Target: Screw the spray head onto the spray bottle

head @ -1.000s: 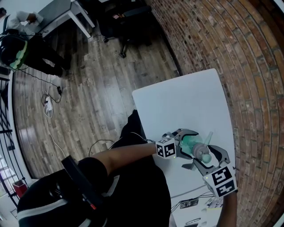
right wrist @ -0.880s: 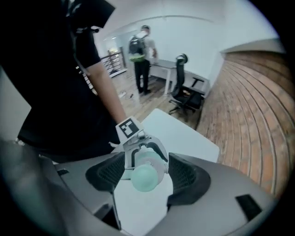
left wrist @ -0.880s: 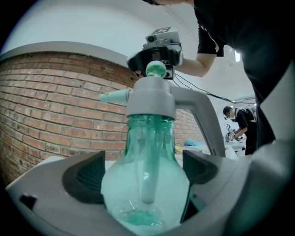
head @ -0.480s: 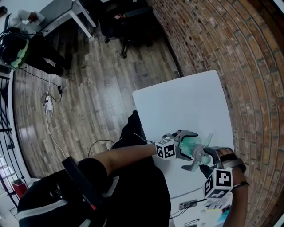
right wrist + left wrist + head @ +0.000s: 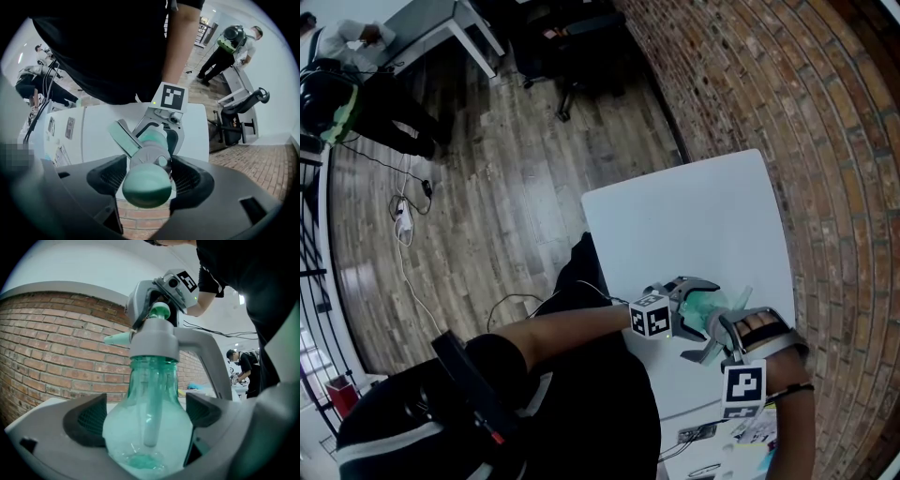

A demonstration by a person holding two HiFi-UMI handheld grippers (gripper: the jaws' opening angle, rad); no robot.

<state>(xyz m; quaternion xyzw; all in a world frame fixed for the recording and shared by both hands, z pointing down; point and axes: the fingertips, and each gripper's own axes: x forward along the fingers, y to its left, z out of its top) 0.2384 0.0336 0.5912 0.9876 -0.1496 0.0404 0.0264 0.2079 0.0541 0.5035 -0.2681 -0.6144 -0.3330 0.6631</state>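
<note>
L gripper (image 5: 145,417) clamps spray bottle (image 5: 151,380) (belly), R gripper (image 5: 150,176) pinches spray head (image 5: 146,161)

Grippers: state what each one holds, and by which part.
Left gripper: the bottle, by its round body. Right gripper: the spray head, by its grey body.

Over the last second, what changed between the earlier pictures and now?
The right gripper, shut on the spray head, rolled round it, its marker cube swinging leftward in the head view. The left gripper stayed shut on the spray bottle, same place.
</note>
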